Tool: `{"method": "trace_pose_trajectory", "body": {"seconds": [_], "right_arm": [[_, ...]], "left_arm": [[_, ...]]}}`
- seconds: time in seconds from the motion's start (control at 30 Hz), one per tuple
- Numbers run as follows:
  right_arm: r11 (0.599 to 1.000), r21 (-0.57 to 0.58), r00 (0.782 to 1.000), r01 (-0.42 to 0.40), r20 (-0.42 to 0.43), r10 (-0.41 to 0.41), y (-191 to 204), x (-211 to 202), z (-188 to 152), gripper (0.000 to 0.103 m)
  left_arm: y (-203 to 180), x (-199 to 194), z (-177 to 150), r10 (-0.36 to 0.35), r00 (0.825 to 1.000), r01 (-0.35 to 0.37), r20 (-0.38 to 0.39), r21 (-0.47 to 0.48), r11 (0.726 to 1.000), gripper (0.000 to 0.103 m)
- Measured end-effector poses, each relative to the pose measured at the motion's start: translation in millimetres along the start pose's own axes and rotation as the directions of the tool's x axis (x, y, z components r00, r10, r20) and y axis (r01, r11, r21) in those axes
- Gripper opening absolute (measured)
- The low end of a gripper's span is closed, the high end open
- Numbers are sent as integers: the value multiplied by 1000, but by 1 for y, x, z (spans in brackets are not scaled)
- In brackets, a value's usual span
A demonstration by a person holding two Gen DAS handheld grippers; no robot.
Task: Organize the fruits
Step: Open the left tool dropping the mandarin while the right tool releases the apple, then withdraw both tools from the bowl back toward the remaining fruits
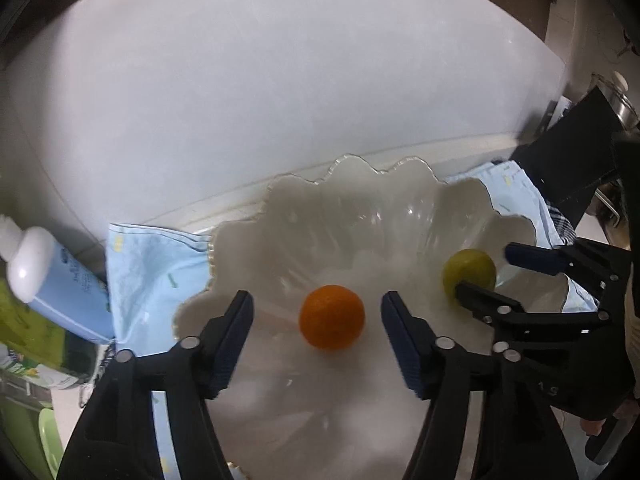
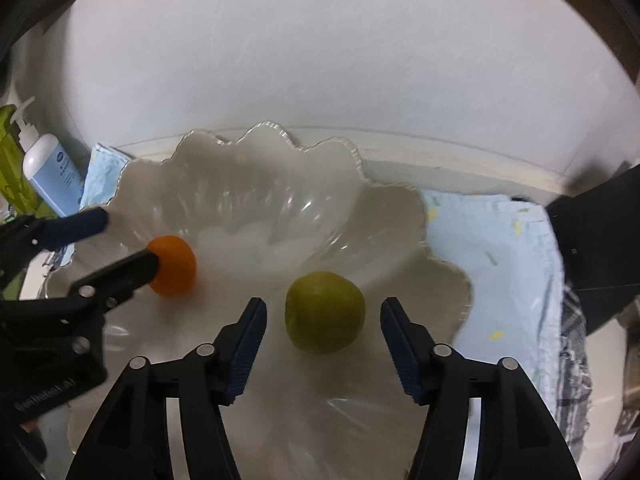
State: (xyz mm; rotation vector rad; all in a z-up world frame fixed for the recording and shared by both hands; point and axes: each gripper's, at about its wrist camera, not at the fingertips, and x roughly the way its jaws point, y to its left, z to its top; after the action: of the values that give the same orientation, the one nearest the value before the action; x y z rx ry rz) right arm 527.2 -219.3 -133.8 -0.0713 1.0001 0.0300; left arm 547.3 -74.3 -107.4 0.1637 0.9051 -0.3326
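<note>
A white scalloped bowl [image 1: 360,208] [image 2: 280,168] sits on a light blue cloth. An orange fruit [image 1: 332,317] [image 2: 173,266] lies in it on the left, and a yellow-green fruit [image 1: 469,273] [image 2: 325,312] on the right. My left gripper [image 1: 318,312] is open, its jaws apart on both sides of the orange fruit without touching it. My right gripper [image 2: 323,320] is open, its jaws apart on both sides of the green fruit. Each gripper shows in the other's view, the right one [image 1: 494,270] and the left one [image 2: 128,236].
The light blue cloth [image 1: 148,264] [image 2: 500,264] lies under the bowl. A blue and white pump bottle [image 1: 52,280] [image 2: 52,176] stands at the left next to a green package [image 1: 28,332]. A white wall [image 1: 280,80] is behind. A dark box [image 2: 600,240] is at the right.
</note>
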Motion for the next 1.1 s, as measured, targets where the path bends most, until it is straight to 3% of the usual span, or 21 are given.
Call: {"method": "trace_pose_trajectory", "body": {"seconds": [0.17,0.23,0.57,1.1], "right_arm": [[1000,20,999,22,44,-22,-4,-23,-7,62],[999,20,996,37,78,-38,-3,-36,-8,69],[997,54,964,64,255,-75,4,-115,-27,80],[997,61,895,57,440,-78,25,-216,-90,82]], "left_arm": [[7,-27,1,31,998,-30,59,-22,999,78],[7,-40,0,54,994,-53,91,-22,998,82],[2,-120,-21,130,959,-123,251,-44,991,99],[-11,-224,-81,151,911,-145,384,-44,988,103]]}}
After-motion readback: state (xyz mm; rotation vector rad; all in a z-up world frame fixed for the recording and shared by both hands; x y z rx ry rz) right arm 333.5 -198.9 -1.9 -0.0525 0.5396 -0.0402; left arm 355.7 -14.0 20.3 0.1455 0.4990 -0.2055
